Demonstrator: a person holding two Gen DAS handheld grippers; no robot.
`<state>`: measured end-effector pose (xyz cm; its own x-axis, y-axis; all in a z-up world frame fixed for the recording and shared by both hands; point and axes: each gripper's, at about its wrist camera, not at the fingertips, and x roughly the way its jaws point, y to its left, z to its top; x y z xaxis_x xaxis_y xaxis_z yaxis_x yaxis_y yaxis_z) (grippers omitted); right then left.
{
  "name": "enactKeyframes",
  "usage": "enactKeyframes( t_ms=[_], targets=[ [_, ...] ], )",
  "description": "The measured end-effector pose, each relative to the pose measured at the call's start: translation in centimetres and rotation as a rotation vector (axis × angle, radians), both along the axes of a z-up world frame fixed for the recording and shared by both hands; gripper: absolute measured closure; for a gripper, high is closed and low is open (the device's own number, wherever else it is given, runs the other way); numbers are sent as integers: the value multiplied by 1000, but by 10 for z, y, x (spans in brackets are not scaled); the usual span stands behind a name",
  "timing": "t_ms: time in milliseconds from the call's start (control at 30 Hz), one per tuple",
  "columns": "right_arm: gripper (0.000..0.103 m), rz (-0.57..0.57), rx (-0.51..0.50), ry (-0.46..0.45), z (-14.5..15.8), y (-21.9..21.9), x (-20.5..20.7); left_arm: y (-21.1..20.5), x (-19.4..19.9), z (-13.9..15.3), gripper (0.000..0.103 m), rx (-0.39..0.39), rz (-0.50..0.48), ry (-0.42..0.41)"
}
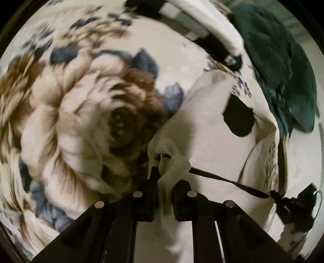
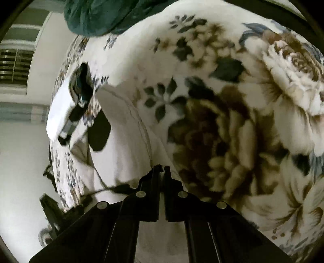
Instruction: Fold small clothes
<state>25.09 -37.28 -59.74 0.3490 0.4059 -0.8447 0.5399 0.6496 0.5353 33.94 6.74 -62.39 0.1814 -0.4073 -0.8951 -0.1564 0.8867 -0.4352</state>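
Observation:
A small white garment (image 1: 204,129) with a black patch (image 1: 239,119) lies on a floral blanket (image 1: 81,113). My left gripper (image 1: 165,178) is shut on a bunched edge of the garment. In the right wrist view the same white garment (image 2: 121,145) spreads ahead and to the left, its black patch (image 2: 99,133) at its far end. My right gripper (image 2: 161,170) is shut on the garment's edge, its jaws nearly together. The other gripper (image 1: 293,204) shows at the lower right of the left wrist view.
A dark green garment (image 1: 283,66) lies at the blanket's far edge; it also shows in the right wrist view (image 2: 97,16). A white and black item (image 2: 66,113) lies beyond the garment. The floral blanket (image 2: 232,121) spreads to the right.

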Motion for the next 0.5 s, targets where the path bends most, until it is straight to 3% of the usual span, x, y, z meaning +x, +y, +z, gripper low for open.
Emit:
enactKeyframes(
  t_ms=[33,100,133,167,400,433,467,500],
  targets=[
    [98,-8,19,8,-2,-3,1,3,0,-1,94,-13,14,8],
    [86,-17,23,33,-3,-9,-6,3,1,-1,94,-15,21,11],
    [74,-16,-1,29,2,-10,-14,2,1,0,94,-16,18,10],
    [70,-9,-13,30,4,-12,-21,1,0,1,94,-14,13,8],
    [70,200,65,106,-12,17,-60,-3,1,-1,94,-4,9,5],
    [73,224,58,120,-16,24,-62,-4,1,-1,94,-1,8,4],
    [97,232,28,124,-17,29,-63,-4,1,-1,94,2,8,4],
    [101,238,2,126,-17,33,-64,-4,1,-1,94,6,8,4]
  ],
)
